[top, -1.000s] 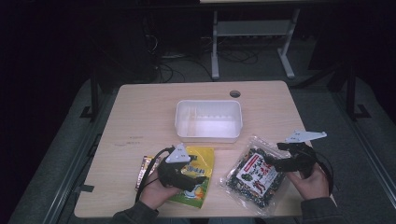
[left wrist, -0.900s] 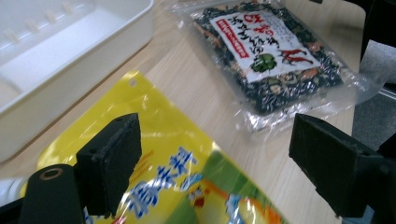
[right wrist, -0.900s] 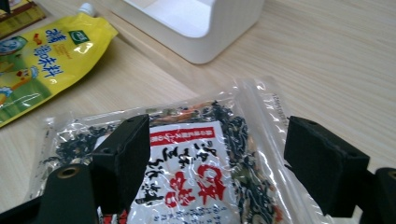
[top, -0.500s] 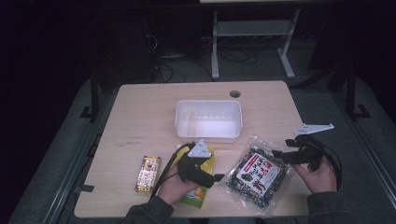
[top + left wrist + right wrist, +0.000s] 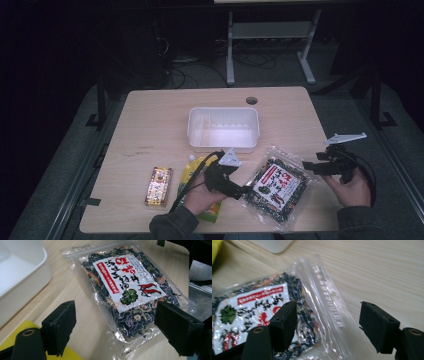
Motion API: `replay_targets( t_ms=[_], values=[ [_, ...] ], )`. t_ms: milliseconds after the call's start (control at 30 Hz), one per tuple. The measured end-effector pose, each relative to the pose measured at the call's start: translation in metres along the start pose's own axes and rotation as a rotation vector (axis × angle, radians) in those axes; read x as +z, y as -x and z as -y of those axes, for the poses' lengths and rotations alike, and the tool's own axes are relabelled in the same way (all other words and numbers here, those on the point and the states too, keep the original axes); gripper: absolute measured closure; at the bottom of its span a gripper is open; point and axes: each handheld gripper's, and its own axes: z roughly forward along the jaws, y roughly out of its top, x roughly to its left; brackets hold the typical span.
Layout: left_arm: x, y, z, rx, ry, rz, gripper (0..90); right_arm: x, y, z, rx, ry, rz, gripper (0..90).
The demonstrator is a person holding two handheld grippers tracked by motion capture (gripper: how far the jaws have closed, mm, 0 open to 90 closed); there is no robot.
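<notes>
left gripper (image 5: 246,190) — jaws apart | right gripper (image 5: 311,167) — jaws closing, empty

The clear seaweed packet (image 5: 130,290), lying just beside the white tub (image 5: 17,272), bears a white label with large black and red East Asian characters, a red band of small white characters, two red shrimp drawings and a green leaf; I cannot make out individual characters.

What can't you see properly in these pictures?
- Yellow pouch: high view, the left hand and left gripper cover its middle.
- Small red and yellow snack box: high view, print too small to read.
- White plastic tub: left gripper view, cut off by the edge.
</notes>
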Motion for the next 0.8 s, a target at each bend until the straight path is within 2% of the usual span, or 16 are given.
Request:
replay_targets(
  t_ms=[333,533,800],
  values=[
    [0.015,0.001,0.000,0.002,-0.032,0.013,17.2,0.009,0.019,0.020,0.070,-0.050,0.023,33.6],
    [0.022,0.001,0.000,-0.003,-0.057,0.020,17.5,0.009,0.028,0.029,0.109,-0.057,0.033,34.3],
    [0.027,0.000,0.001,-0.007,-0.068,0.020,19.6,0.012,0.033,0.035,0.127,-0.067,0.032,38.5]
  ],
)
